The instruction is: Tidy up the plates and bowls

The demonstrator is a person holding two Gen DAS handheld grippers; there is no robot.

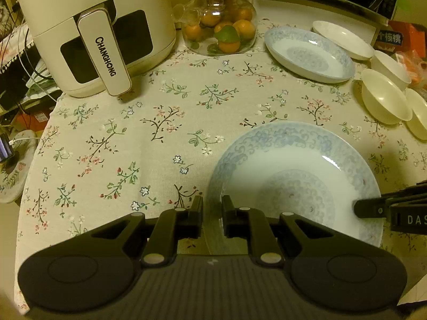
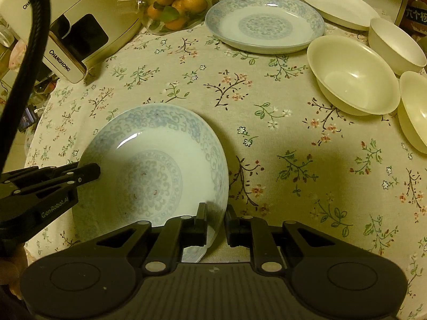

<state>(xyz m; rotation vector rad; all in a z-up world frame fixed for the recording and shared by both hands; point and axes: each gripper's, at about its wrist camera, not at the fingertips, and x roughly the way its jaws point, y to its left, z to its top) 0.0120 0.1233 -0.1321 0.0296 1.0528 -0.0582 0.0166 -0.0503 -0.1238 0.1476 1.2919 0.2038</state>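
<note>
Gripping opposite rims of the near blue-patterned plate [image 1: 293, 176], the left gripper [image 1: 212, 213] and right gripper [image 2: 215, 221] are both pinched narrow on its edge, likely so two-sided support keeps it level for stacking on the second patterned plate [image 2: 264, 24] near the far side of the tablecloth [image 2: 186, 85]. Count: two patterned plates, one plain white plate [image 2: 339, 5], three cream bowls [image 2: 355, 80] clustered at right.

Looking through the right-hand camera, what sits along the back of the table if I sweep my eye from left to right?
White air fryer → glass jar of oranges → blue-patterned plate → plain white plate → white bowl at the far right.
</note>
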